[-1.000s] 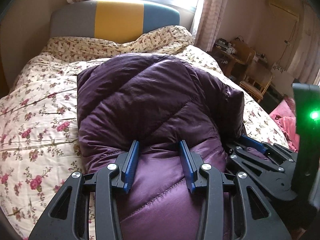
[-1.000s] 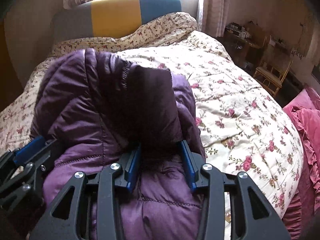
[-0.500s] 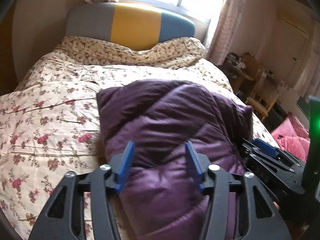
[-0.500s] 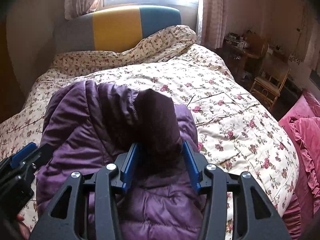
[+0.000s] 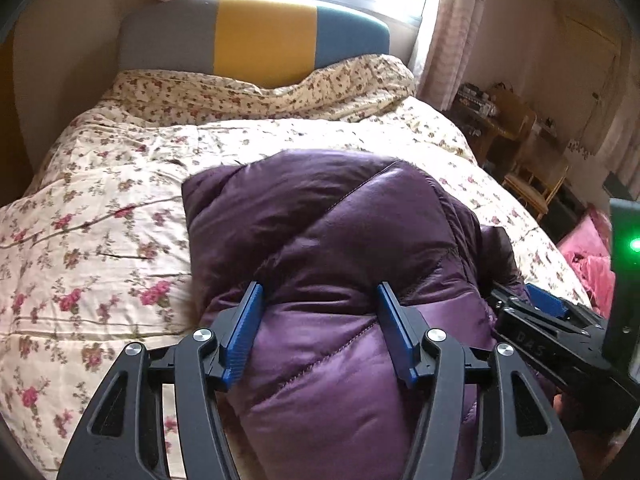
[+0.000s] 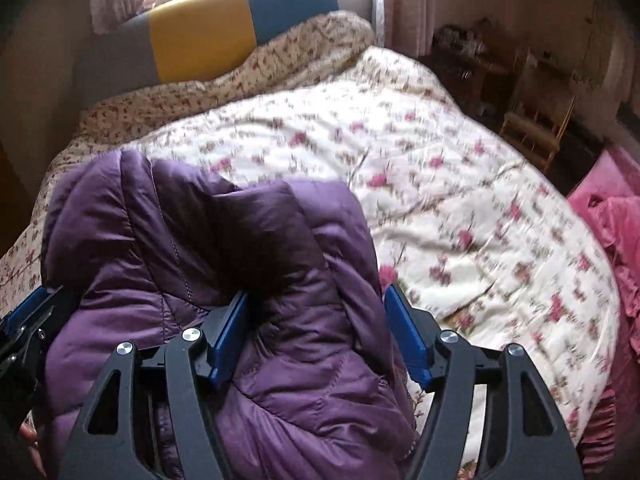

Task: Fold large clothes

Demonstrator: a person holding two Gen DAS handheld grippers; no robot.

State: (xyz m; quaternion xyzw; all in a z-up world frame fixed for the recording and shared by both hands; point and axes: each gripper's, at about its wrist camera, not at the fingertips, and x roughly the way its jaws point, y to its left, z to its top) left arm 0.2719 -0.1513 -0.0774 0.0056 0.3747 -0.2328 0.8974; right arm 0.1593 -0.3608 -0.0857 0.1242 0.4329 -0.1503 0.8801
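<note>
A purple quilted down jacket [image 5: 332, 248] lies folded in a thick bundle on the flowered bed quilt [image 5: 100, 216]. My left gripper [image 5: 320, 328] is open, its blue pads on either side of the jacket's near left part. My right gripper [image 6: 316, 328] is open too, its pads straddling the jacket [image 6: 208, 240] at its near right edge, by a darker fold. The right gripper shows at the right edge of the left wrist view [image 5: 548, 332]. The left gripper shows at the left edge of the right wrist view [image 6: 28, 320].
The bed's grey, yellow and teal headboard [image 5: 256, 36] stands at the far end under a window. A wooden chair [image 5: 532, 184] and a cluttered desk [image 5: 480, 100] stand right of the bed. Pink bedding [image 6: 616, 232] lies at the right.
Both grippers have opened wider and pulled back toward me. The jacket has dropped down onto the quilt and looks lower and farther off.
</note>
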